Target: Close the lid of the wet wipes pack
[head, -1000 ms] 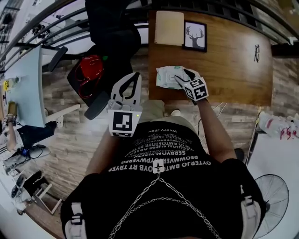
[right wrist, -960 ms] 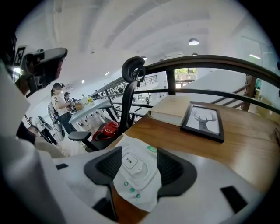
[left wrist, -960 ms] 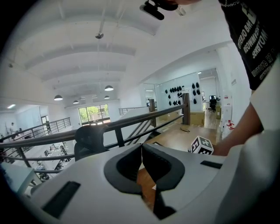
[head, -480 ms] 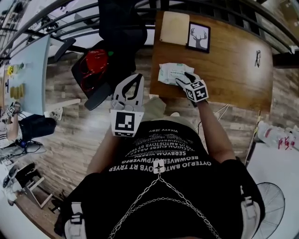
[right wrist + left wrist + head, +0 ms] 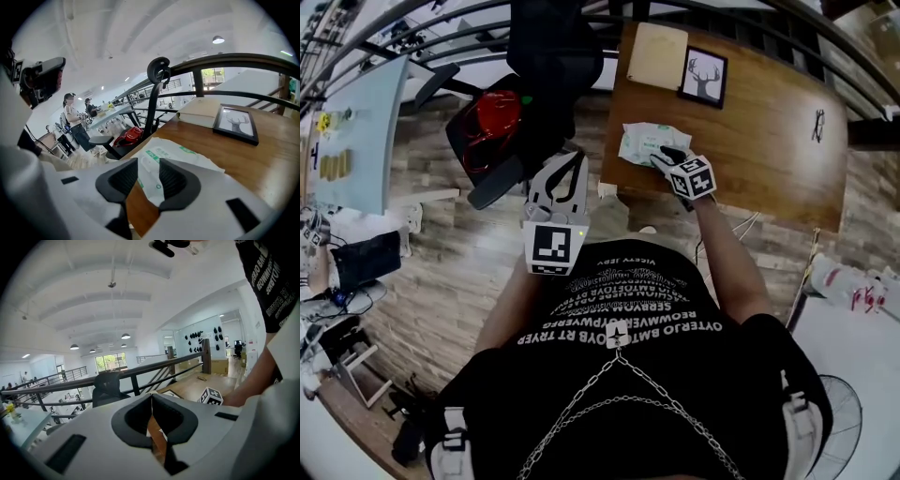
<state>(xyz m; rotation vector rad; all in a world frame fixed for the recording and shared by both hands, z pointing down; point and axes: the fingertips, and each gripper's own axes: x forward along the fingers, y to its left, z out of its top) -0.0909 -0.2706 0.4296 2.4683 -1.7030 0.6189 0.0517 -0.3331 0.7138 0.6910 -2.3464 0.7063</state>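
The white wet wipes pack (image 5: pixel 649 142) with green print lies near the left front corner of the wooden table (image 5: pixel 769 141). My right gripper (image 5: pixel 664 156) points down at the pack's near end, and its jaws are closing. In the right gripper view the pack (image 5: pixel 180 157) shows in the gap between the right gripper's (image 5: pixel 148 164) dark pads, which stand apart. Whether the lid is up or flat I cannot tell. My left gripper (image 5: pixel 574 157) hangs off the table's left side, above the floor. In its own view the left gripper (image 5: pixel 151 397) is shut on nothing.
A framed deer picture (image 5: pixel 703 75) and a pale flat book (image 5: pixel 656 54) sit at the table's far edge, behind the pack. A small black item (image 5: pixel 818 125) lies at the right. A black office chair (image 5: pixel 548 56) and a red bag (image 5: pixel 492 122) stand left of the table.
The right gripper has edged further over the pack's near end. The left gripper has shifted slightly beside the table's edge. The head view has swung a little.
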